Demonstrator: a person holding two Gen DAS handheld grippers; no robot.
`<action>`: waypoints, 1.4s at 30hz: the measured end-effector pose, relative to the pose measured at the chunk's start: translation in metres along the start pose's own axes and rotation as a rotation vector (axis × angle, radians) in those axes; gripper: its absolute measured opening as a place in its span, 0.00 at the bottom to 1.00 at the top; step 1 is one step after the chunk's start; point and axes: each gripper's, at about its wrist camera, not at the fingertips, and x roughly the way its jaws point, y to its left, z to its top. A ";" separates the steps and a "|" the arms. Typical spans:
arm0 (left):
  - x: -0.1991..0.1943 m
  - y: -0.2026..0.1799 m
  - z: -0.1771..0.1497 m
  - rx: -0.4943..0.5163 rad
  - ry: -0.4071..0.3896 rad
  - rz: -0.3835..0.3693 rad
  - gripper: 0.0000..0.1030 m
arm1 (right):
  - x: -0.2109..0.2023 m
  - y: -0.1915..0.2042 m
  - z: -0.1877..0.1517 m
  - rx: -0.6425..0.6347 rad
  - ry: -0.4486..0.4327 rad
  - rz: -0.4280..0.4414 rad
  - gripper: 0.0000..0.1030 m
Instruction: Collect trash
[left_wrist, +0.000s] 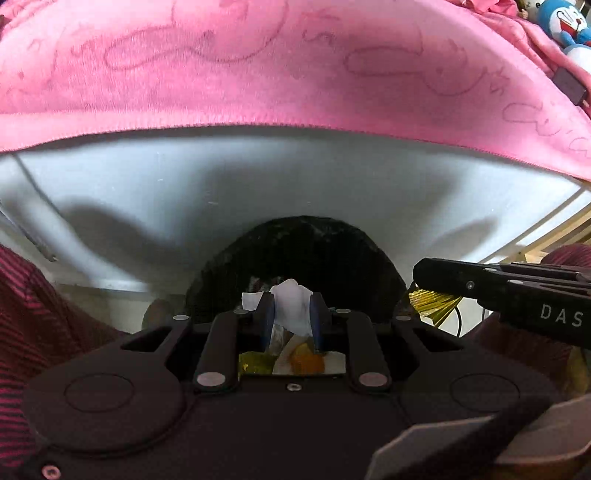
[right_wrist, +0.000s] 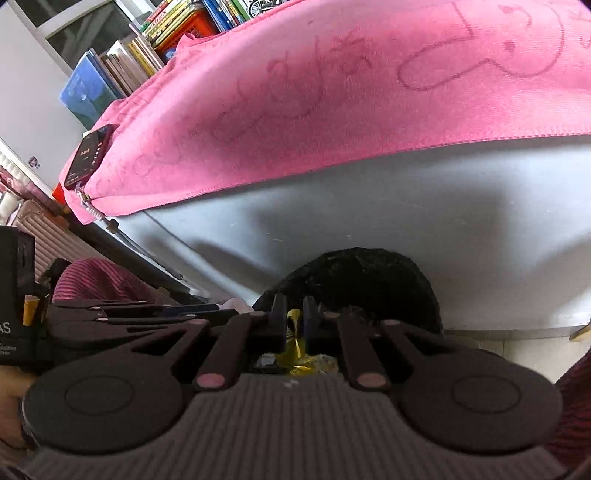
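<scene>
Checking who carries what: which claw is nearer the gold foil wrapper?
Right. The right claw has the gold foil wrapper between its fingers, above the black bin bag. The left claw sits beside it, gripping white tissue.

Pink towel (left_wrist: 295, 74), black bin bag (left_wrist: 295, 251), white tissue (left_wrist: 291, 306), gold wrapper (left_wrist: 436, 302).

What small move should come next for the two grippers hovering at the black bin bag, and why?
Probably open both over the bag. The left gripper pinches a white tissue, the right gripper has a gold wrapper between its pads, and both sit above the black bin bag.
</scene>
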 end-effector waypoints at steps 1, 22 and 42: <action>0.001 0.000 -0.002 0.000 0.003 0.001 0.19 | 0.001 0.000 0.000 -0.001 0.003 0.002 0.16; 0.007 -0.002 -0.005 0.004 0.013 0.002 0.40 | 0.005 0.005 -0.003 -0.067 0.008 -0.022 0.58; 0.028 -0.001 -0.014 0.016 0.119 0.002 0.59 | 0.010 0.017 -0.032 -0.251 0.096 -0.155 0.72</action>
